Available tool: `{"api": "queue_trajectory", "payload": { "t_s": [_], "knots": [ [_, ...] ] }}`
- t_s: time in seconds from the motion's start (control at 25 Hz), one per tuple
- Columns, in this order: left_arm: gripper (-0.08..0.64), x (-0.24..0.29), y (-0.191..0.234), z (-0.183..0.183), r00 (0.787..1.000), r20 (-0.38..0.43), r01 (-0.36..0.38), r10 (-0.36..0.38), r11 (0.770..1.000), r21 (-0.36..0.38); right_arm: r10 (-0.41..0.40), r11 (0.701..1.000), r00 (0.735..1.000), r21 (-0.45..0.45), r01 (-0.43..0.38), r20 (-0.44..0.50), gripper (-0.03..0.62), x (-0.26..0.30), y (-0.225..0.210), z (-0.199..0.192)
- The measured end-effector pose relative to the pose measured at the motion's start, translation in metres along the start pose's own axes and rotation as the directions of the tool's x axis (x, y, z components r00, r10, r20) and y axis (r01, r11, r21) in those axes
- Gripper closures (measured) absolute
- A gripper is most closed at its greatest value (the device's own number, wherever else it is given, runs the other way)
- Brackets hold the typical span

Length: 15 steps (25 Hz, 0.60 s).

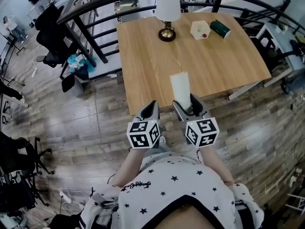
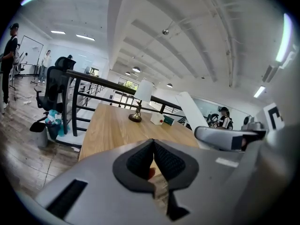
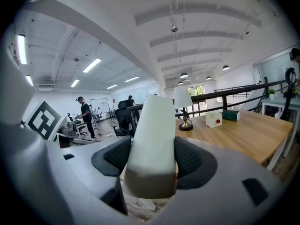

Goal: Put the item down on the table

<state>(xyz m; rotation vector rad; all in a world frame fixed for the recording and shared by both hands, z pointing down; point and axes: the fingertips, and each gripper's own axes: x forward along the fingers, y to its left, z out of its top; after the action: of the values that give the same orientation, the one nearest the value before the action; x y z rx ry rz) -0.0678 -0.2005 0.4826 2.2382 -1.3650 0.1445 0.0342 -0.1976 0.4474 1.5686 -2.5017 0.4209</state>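
The right gripper is clamping the white block by its lower end, jaws wide, holding it at the wooden table's 6 o'clock edge for placement. The left gripper is hovering at its 9 o'clock, jaws together, empty.

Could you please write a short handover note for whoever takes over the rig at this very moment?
Right gripper: closed on the tall white block, which stands upright between the pads.
Left gripper: jaws together, nothing held.
Things: the block is carried in the air at the near edge of the wooden table. At the far end stand a lamp, a white box and a dark green container.
Done: block picked up and brought to the table.
Left: set it down on bare wood, then open the right jaws.
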Motion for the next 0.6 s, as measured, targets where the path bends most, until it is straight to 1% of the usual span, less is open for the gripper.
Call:
{"api": "queue_trajectory", "payload": {
  "t_s": [0.24, 0.36, 0.6],
  "knots": [
    [0.548, 0.027, 0.04, 0.019, 1.0, -0.009, 0.002, -0.002, 1.0, -0.008, -0.01, 1.0, 1.0, 0.004, 0.01, -0.016, 0.305, 0.054, -0.003, 0.004],
    [0.548, 0.038, 0.057, 0.025, 1.0, -0.013, -0.009, 0.009, 1.0, -0.02, -0.008, 1.0, 0.999, 0.011, 0.009, -0.038, 0.305, 0.08, -0.007, 0.002],
    [0.548, 0.055, 0.087, 0.025, 0.999, -0.02, -0.047, 0.046, 0.997, -0.06, 0.003, 1.0, 0.995, 0.001, -0.003, -0.105, 0.305, 0.129, -0.019, -0.018]
  ]
}}
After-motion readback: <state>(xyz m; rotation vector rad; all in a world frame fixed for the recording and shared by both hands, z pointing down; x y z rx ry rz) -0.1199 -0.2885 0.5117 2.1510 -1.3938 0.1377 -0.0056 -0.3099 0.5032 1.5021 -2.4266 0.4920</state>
